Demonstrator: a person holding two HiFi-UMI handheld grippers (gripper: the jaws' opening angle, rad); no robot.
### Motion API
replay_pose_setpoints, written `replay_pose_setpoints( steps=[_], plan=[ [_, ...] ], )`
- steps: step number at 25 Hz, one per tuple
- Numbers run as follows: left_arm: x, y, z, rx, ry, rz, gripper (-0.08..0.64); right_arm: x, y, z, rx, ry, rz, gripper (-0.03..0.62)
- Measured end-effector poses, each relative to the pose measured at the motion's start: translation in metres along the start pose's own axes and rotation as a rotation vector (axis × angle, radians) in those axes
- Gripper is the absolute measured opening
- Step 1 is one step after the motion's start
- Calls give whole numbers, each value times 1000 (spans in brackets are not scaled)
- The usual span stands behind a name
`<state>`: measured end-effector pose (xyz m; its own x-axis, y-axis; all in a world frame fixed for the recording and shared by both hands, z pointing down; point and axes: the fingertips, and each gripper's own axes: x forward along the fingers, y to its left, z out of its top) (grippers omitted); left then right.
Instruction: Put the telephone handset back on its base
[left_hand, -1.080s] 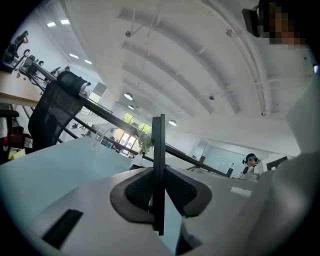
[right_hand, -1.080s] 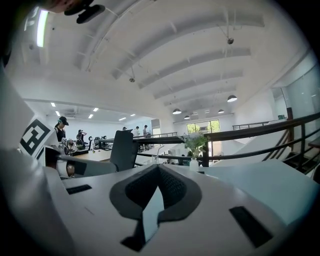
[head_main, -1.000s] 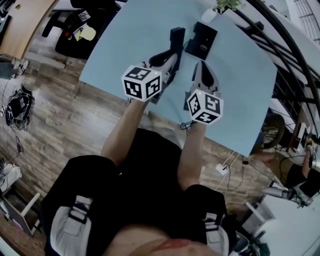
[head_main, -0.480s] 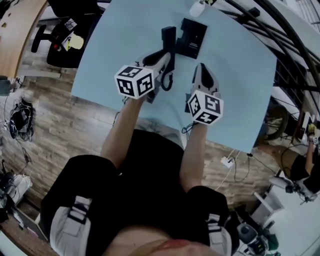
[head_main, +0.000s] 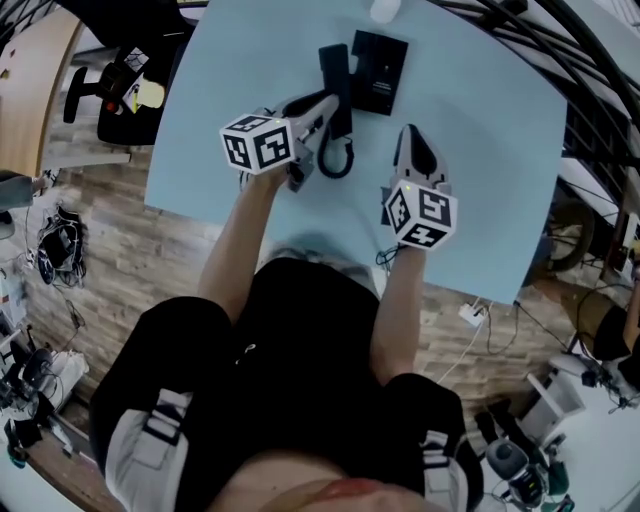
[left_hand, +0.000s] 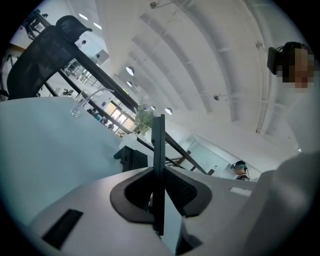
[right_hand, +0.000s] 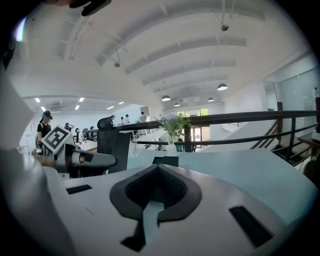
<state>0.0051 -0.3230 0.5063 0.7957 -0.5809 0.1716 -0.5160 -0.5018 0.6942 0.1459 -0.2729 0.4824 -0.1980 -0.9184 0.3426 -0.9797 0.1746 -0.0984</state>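
The black telephone base (head_main: 378, 72) lies flat at the far middle of the light blue table (head_main: 480, 150). Just left of it, the black handset (head_main: 335, 80) is in my left gripper (head_main: 330, 110), which is shut on it. A loop of its black cord (head_main: 336, 160) hangs below the jaws. In the left gripper view the handset (left_hand: 158, 165) stands edge-on between the pads, with the base (left_hand: 131, 159) beyond it. My right gripper (head_main: 408, 138) hovers over the table near the base's right corner, shut and empty. In the right gripper view the base (right_hand: 165, 161) lies straight ahead.
A small white vase with a plant (head_main: 385, 10) stands at the table's far edge behind the base. A black railing (head_main: 520, 40) runs along the far right side. A black office chair (head_main: 120, 85) stands on the wooden floor to the left.
My left gripper has swung further left with the handset, and the cord loop has come into sight under it. The right gripper has hardly moved relative to the base.
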Motion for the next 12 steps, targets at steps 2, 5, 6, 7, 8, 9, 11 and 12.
replay_pose_setpoints(
  steps=[2, 5, 6, 7, 8, 9, 11, 12],
  plan=[
    [9, 9, 0, -8, 18, -4, 66, 1, -9, 1, 2, 2, -9, -11],
    [22, 23, -1, -6, 60, -18, 66, 3, -17, 7, -7, 1, -15, -11],
    [27, 27, -2, -5, 76, -25, 66, 3, -19, 9, -12, 1, -16, -11],
    [32, 31, -3, -7, 91, -34, 66, 4, -21, 10, -16, 3, -17, -11],
    [37, 33, -3, -12, 102, -44, 66, 5, -24, 10, -19, 7, -20, -11],
    [41, 36, -3, -20, 111, -54, 66, 7, -27, 9, -20, 11, -24, -11],
    [50, 39, -3, -37, 121, -78, 66, 10, -32, 8, -19, 18, -31, -11],
    [55, 40, -3, -44, 126, -93, 66, 11, -34, 7, -18, 21, -33, -11]
  ],
)
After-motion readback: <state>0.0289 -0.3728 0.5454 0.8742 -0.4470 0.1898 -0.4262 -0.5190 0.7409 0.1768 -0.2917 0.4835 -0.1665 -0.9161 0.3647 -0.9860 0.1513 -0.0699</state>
